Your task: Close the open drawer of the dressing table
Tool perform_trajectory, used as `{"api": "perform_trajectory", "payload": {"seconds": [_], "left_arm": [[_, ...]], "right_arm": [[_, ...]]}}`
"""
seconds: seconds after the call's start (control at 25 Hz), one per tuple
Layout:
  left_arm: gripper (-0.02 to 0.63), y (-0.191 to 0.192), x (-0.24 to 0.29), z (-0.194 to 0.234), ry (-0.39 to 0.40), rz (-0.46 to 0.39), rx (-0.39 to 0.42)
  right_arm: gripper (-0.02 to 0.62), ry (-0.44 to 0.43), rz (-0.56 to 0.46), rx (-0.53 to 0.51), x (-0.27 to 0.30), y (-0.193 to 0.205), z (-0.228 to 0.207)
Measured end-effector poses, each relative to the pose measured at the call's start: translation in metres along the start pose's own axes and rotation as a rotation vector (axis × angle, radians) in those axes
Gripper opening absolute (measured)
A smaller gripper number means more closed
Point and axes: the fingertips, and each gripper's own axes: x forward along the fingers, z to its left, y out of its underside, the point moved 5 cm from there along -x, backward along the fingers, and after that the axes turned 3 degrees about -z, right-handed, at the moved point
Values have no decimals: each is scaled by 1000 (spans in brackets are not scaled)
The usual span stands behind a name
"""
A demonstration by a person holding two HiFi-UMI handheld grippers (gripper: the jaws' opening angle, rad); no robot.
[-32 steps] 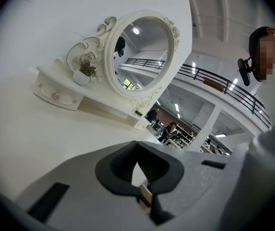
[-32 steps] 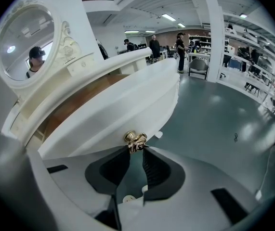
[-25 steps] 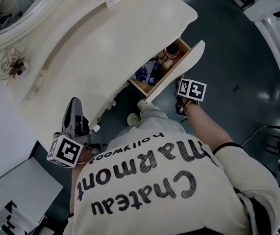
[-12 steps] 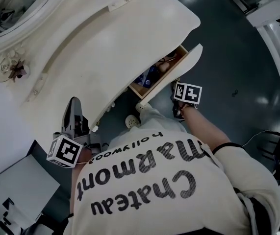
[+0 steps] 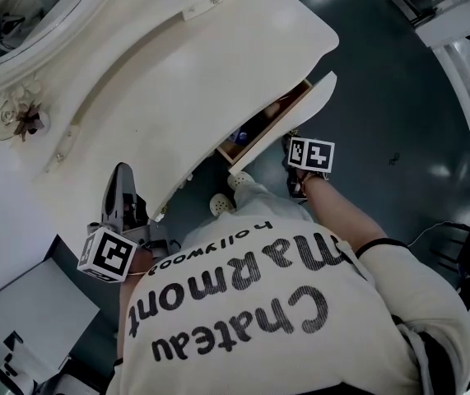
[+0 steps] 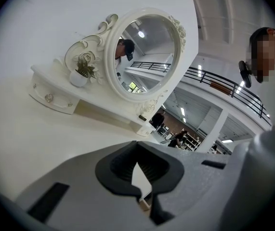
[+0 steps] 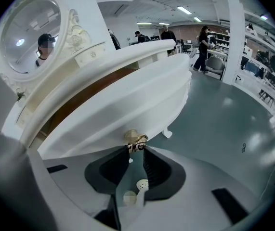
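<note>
Right claw (image 7: 136,149): the tips are pinched on the drawer knob (image 7: 136,138), which sits at the very end of your jaws. The jaws have just eased a shade wider with the knob between them. The claw is angled steeply down.
- Just past the tips, the white drawer front (image 7: 127,107) fills most of the view.
- Above that front, a narrow brown strip of interior shows under the dressing table (image 5: 177,81) top. The drawer (image 5: 277,113) is only partly out.
- What lies in the gap is too dark to name.
- The mirror (image 7: 29,30) is up and to the left of this claw.

Left claw (image 6: 137,151): clenched, tips together, nothing in them.
- You hold it by the table's near edge, well apart from the drawer.
- Ahead of its tips is the oval mirror, with a small potted plant (image 6: 82,72) on the shelf just left of it.
</note>
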Motion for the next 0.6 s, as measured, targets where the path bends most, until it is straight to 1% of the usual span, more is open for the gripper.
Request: {"api": "perform_trajectory", "payload": {"seconds": [0.6], "left_arm": [[8, -4, 5, 6, -27, -2, 2]], "right_arm": [[114, -35, 8, -33, 14, -13, 13]]}}
